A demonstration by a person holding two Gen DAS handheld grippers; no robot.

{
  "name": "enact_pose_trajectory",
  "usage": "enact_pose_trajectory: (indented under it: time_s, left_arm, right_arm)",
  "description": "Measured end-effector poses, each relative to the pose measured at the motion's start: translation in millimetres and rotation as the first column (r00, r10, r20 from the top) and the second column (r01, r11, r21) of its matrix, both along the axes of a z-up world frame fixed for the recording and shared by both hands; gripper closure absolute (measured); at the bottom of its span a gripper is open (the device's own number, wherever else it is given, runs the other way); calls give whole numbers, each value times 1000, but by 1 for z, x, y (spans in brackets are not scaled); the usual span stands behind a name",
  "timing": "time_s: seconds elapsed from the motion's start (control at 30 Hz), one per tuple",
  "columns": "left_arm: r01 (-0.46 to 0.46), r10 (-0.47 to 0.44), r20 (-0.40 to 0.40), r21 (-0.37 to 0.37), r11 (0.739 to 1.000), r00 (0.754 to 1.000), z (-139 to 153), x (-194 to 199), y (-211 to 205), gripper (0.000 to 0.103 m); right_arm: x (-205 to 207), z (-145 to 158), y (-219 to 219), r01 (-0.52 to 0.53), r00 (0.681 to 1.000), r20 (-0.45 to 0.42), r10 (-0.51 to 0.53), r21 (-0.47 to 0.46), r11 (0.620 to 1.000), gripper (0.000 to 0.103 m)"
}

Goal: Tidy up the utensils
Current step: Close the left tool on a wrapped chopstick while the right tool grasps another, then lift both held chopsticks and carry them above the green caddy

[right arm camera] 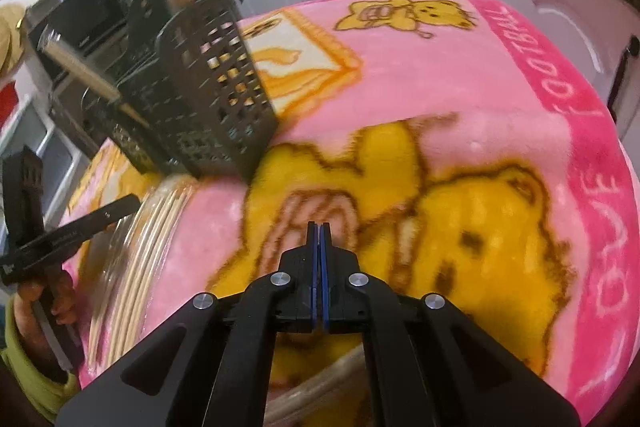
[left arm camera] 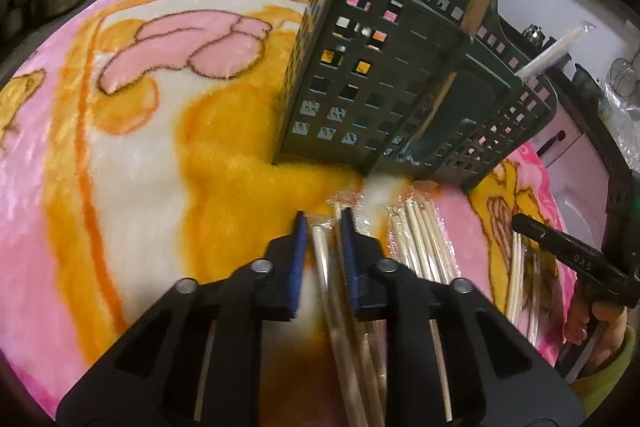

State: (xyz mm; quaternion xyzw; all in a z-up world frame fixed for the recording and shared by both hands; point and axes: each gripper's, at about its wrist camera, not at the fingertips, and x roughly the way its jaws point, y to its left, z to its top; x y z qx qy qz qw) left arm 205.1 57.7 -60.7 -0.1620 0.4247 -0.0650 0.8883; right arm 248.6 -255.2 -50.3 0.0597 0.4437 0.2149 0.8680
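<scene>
On the blanket [left arm camera: 132, 147] our left gripper [left arm camera: 325, 223], spread, straddles wrapped chopsticks [left arm camera: 320, 251] before the basket [left arm camera: 384, 75]; our right gripper [right arm camera: 319, 231] is pressed together, empty.

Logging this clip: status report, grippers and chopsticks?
Left gripper open, straddling a wrapped chopstick pair. Right gripper shut, empty, over blanket. Green caddy ahead, path unobstructed.

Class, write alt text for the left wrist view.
The left claw straddles a wrapped chopstick pair lying on a pink and yellow bear blanket. Beyond stands a dark green perforated utensil holder.
</scene>
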Motion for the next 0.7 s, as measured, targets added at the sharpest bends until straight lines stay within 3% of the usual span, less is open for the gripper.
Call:
enact_pose_trajectory:
  time_s: [0.2,0.5,0.7]
  left_arm:
    - [-2,2,1,-36,999,1000,-2,-1,5,98]
    - [-2,3,17,-46,999,1000,0,-6,8,98]
    - [-2,3,24,-54,999,1000,2,-9,9,99]
  right_arm:
    - [4,-2,-24,57,998,-37,-55,64,996,101]
    - [-6,6,-41,87,996,-23,-86,69,994,99]
    - [-16,8,-48,92,996,-22,-90,75,993,86]
